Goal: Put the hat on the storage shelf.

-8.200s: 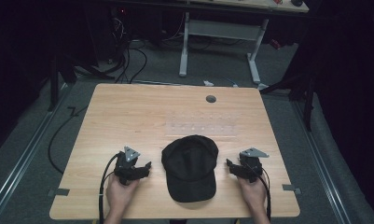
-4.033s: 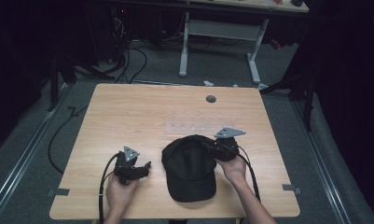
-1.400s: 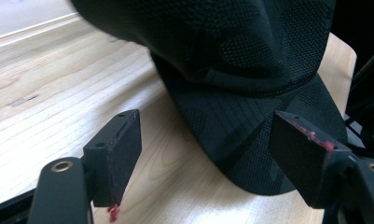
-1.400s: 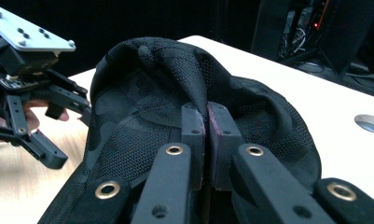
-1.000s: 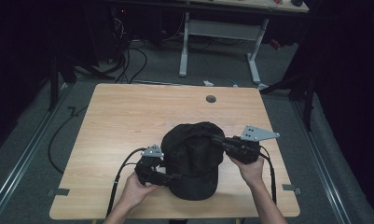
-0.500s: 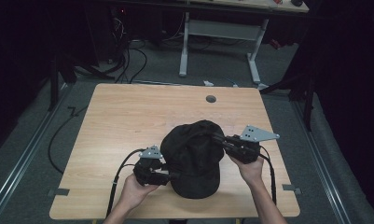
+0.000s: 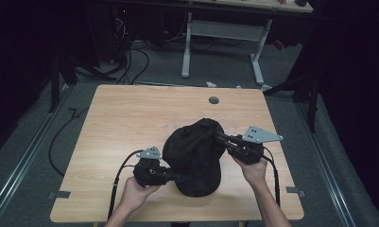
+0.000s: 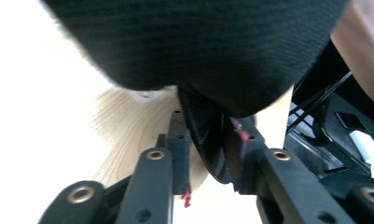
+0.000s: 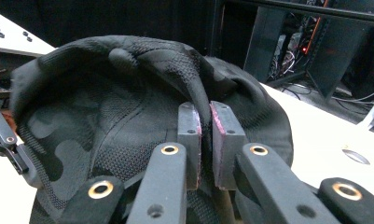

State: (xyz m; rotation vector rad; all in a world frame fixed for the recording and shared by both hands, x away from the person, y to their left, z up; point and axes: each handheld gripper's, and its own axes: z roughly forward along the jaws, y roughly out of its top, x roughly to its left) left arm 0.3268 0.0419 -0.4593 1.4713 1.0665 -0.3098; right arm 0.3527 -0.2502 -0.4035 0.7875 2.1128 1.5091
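A: Cap (image 7: pixel 196 156) is sitting near the front middle of the bench (image 7: pixel 130 118), bunched up, its crown lifted into a hump between the two hands.

B: Right tongs (image 7: pixel 219 137)?

A: They are coming in from the cap's right side, high on the crown. In the right gripper view the pads (image 9: pixel 190 122) are pressing a raised fold of the black mesh fabric (image 9: pixel 128 93) between them, almost together, only the thin pleat separating them. So they are clamped on the cap.

B: And the left tongs (image 7: pixel 177 178)?

A: They are lying low at the cap's near left edge, level with the bench top. The jaws have just been closing. In the left gripper view the stiff black brim edge (image 8: pixel 208 140) is standing between the pads (image 8: pixel 237 149), and the right-hand pad is lying against it; the other pad is looking close, with a sliver of a gap that I cannot tell for sure. Reading it as a grip on the brim.

B: Anything else noted?

A: Round grommet hole (image 7: pixel 213 100) is showing near the far edge of the bench, well apart from the cap. Cables are trailing from both grippers back toward the person.
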